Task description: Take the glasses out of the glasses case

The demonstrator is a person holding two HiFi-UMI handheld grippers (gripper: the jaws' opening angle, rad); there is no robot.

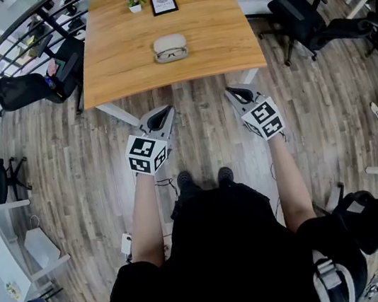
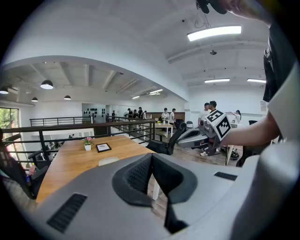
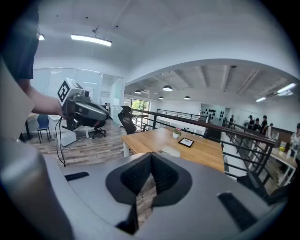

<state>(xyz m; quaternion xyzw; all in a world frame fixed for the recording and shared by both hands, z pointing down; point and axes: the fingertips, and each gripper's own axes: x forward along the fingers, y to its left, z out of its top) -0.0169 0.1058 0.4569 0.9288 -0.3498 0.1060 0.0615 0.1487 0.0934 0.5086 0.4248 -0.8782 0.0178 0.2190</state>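
— Right, item one: glasses case (image 1: pixel 169 42). How many, and where?
— One. Pale, oval, upper middle of the head view, on the wooden table (image 1: pixel 116 58), nearer the table's lower edge than its top. Its long axis runs left to right across the frame, parallel to that edge.
— Glasses (image 1: pixel 171 54)?
— One pair, dark-rimmed, at the lower side of the case and touching it. Their long axis is also left to right, matching the case. At this size I cannot tell whether they sit in an open case or lie against a closed one.
— Other stock on the table?
— One small pot of pink flowers (image 1: pixel 135 2) and one black picture frame (image 1: pixel 163 3). They stand side by side near the top of the frame, well apart from the case.
— Grippers?
— Two. The left gripper (image 1: pixel 162 114) is below the table's lower left corner and the right gripper (image 1: pixel 236 93) is below its lower right. Both are over the plank floor (image 1: pixel 200 134), short of the table, pointing up the frame towards it, well apart from the case.
— Claw state?
— Left: pads pressed together, nothing between them. Right: likewise, pressed together and empty.
— Holder?
— One person (image 1: pixel 227 248) in black, low in the frame, with two bare forearms and two dark shoes (image 1: pixel 185 180).
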